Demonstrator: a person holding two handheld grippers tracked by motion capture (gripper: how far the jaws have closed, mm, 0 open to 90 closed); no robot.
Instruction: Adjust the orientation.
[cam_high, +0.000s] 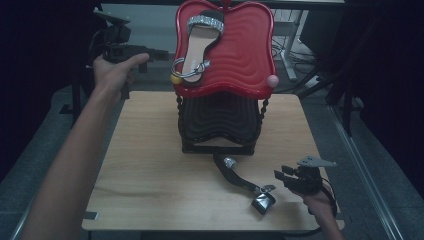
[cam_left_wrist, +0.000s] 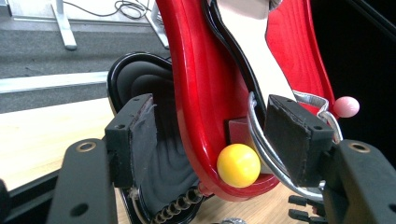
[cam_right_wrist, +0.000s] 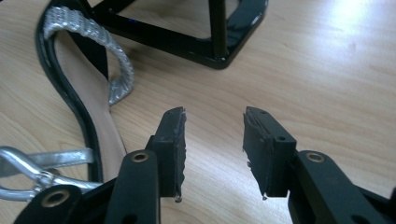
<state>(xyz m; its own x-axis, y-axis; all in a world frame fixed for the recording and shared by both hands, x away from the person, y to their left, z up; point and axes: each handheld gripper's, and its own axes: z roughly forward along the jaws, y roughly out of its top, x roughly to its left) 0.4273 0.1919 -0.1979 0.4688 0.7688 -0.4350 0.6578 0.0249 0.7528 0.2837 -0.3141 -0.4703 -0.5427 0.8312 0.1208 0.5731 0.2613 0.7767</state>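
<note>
A red wavy tray (cam_high: 245, 50) sits tilted on top of a black stand (cam_high: 220, 120). On it lies a black sandal (cam_high: 200, 42) with a glittery band and a silver ankle ring. My left gripper (cam_high: 160, 54) is held up at the tray's left edge. In the left gripper view this gripper (cam_left_wrist: 210, 112) is open, and its jaws straddle the tray's red rim (cam_left_wrist: 196, 102) beside a yellow ball (cam_left_wrist: 238, 164). One pad stands by the silver ring (cam_left_wrist: 261, 144). A second sandal (cam_high: 235, 172) lies on the table. Just right of its heel, my right gripper (cam_high: 281, 172) is open over bare wood (cam_right_wrist: 212, 116).
The wooden table (cam_high: 150, 170) has free surface to the left of and in front of the stand. A pink ball (cam_high: 272, 81) marks the tray's right corner. The stand's black foot (cam_right_wrist: 219, 51) is just ahead of the right gripper. Dark floor and table legs lie beyond.
</note>
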